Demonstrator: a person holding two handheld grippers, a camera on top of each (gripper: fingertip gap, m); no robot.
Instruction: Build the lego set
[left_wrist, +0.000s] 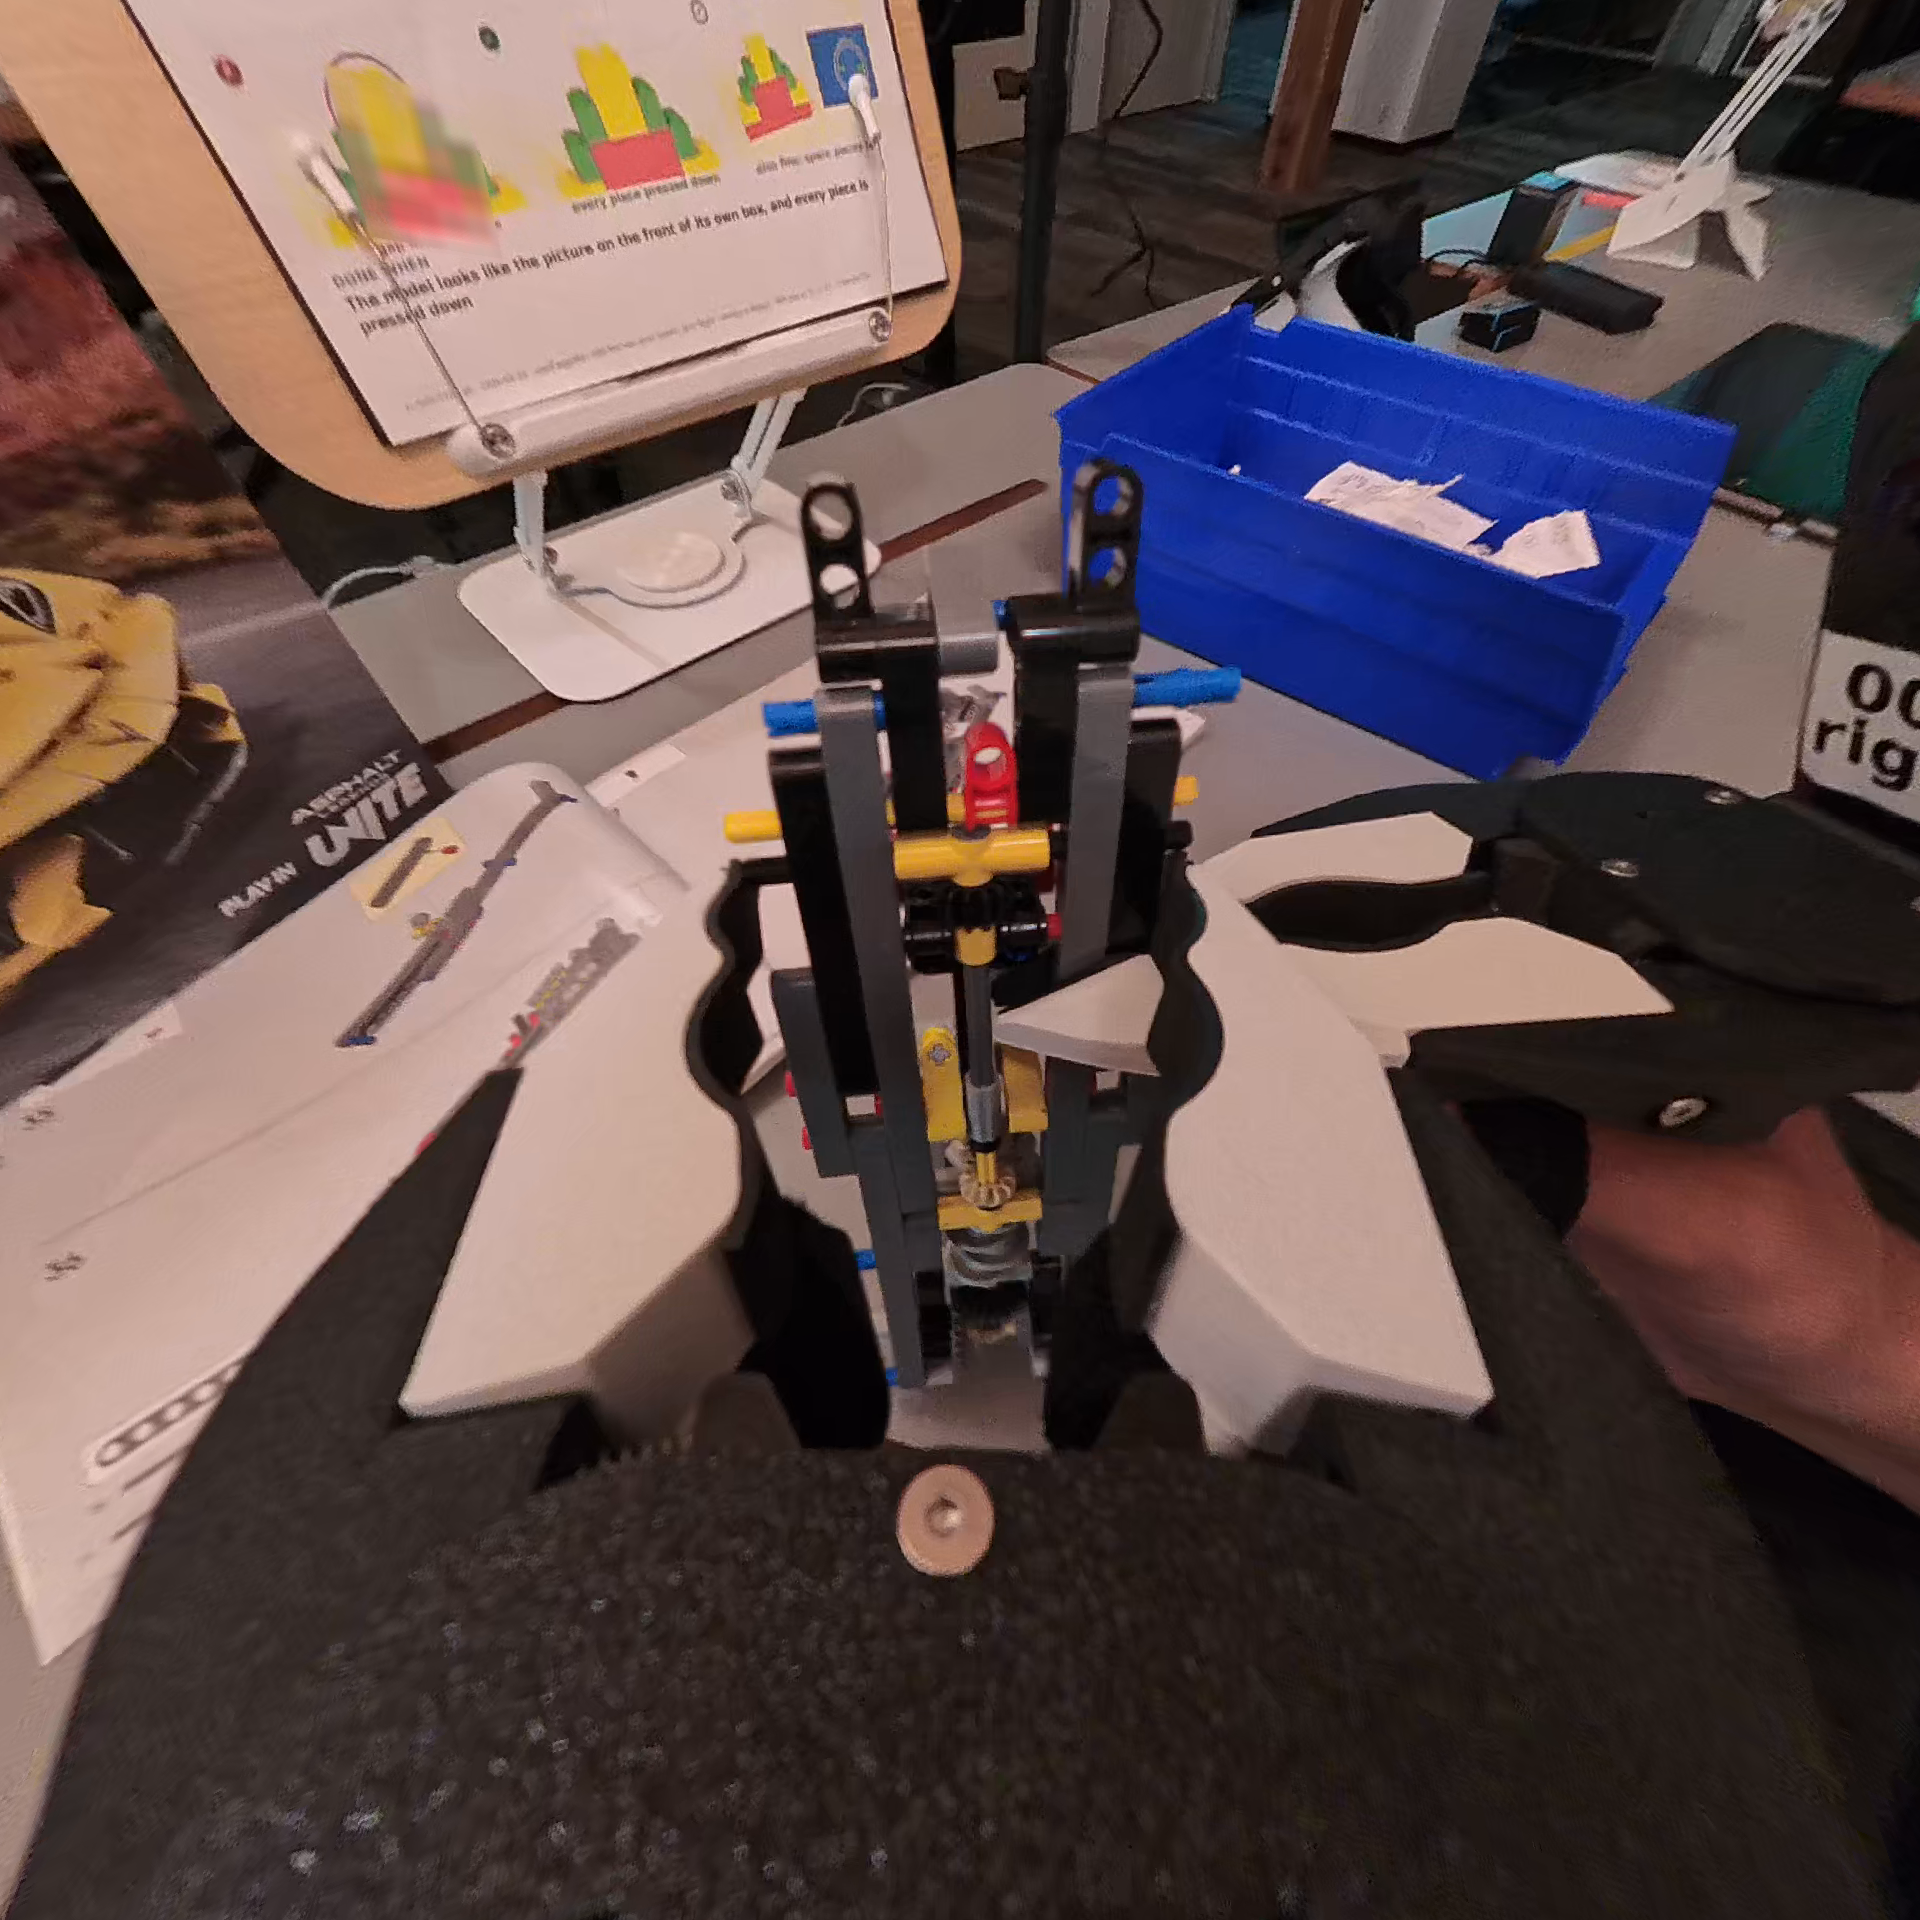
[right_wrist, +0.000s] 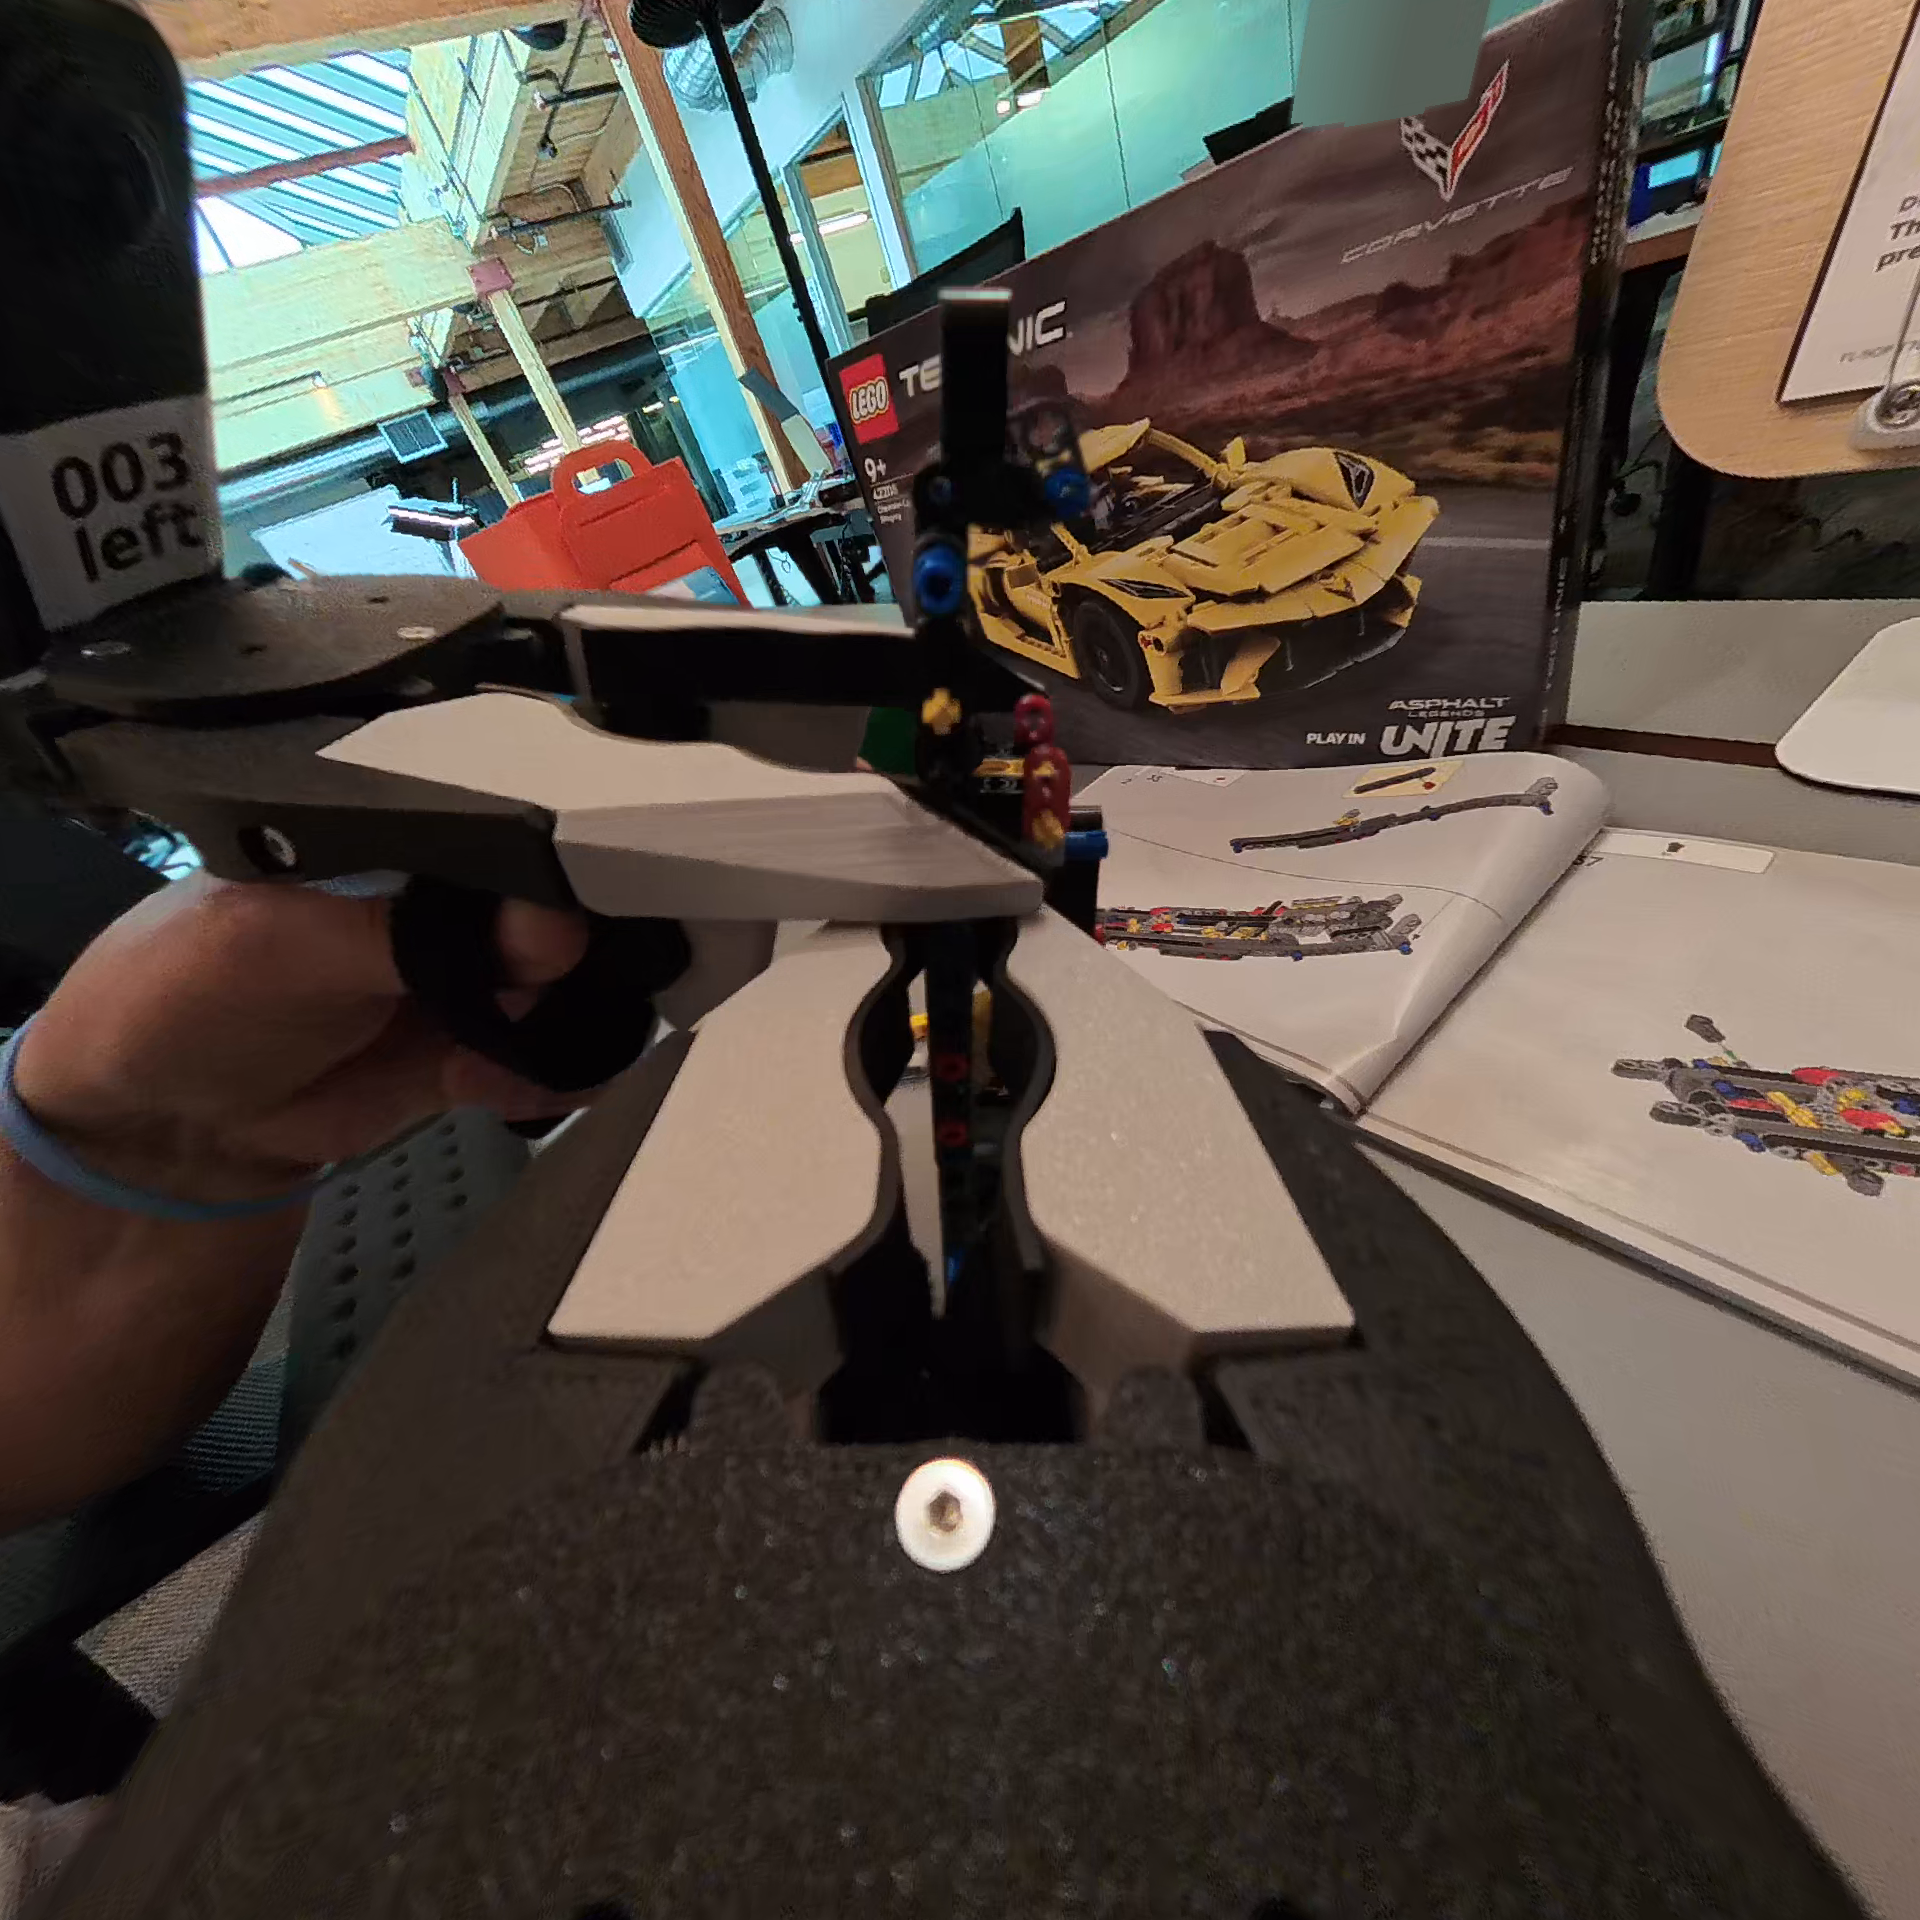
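Both tools (left_wrist: 961, 1049) (right_wrist: 951, 1091) clamp chassis (left_wrist: 935, 935); booklet (right_wrist: 1558, 1039) beneath

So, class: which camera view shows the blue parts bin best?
The left wrist view: the blue parts bin sits in plain sight behind the lego assembly, holding white paper scraps. The right wrist view does not show the bin.

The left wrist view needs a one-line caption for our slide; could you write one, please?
Left gripper clamps a partly built lego assembly while the right gripper reaches in from the side, blue bin behind.
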